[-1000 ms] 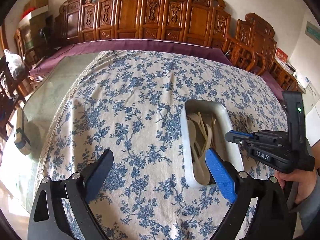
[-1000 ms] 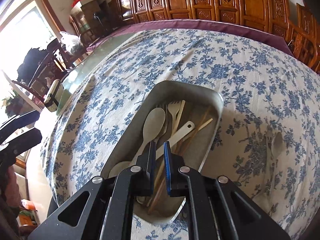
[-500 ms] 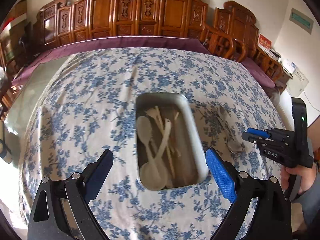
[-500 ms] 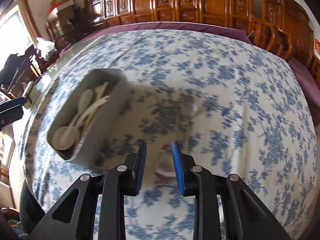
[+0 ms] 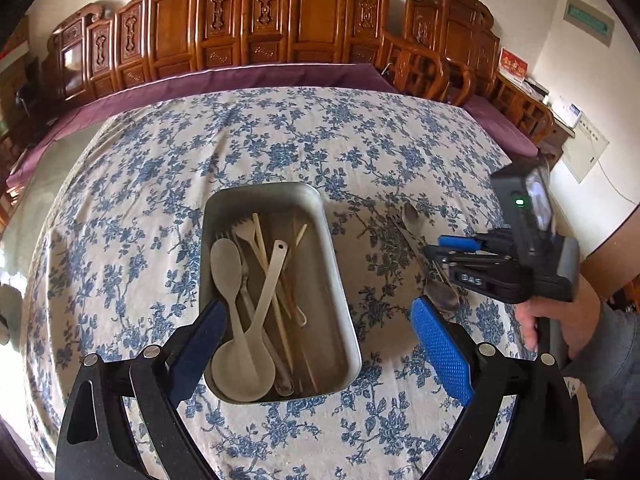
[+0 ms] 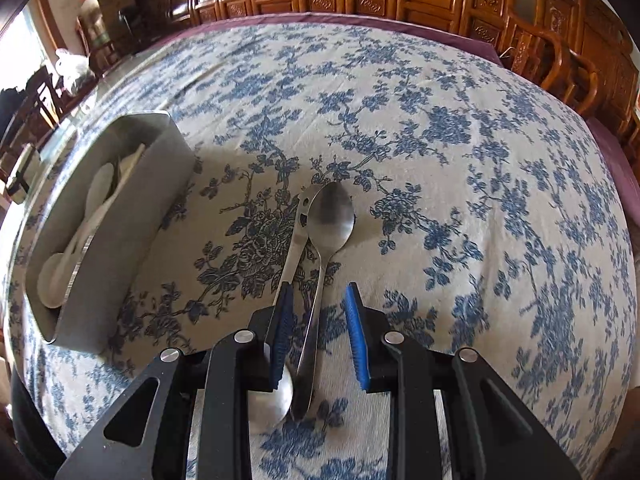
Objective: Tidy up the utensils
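Observation:
A grey metal tray holds several pale spoons, a fork and chopsticks; it also shows at the left of the right wrist view. Two steel spoons lie on the cloth right of the tray: one bowl-away, one bowl-near with a holed handle. My right gripper is open, low over the spoons, its jaws astride the handle of the bowl-away spoon; it also shows in the left wrist view. My left gripper is open and empty, above the tray's near end.
The table wears a blue-flowered cloth with a purple cloth edge behind. Carved wooden chairs line the far side. A glass-topped table part lies to the left.
My right gripper left the tray, swung right, opened wider and came down over the two steel spoons. My left gripper shifted so the tray now sits centred between its jaws.

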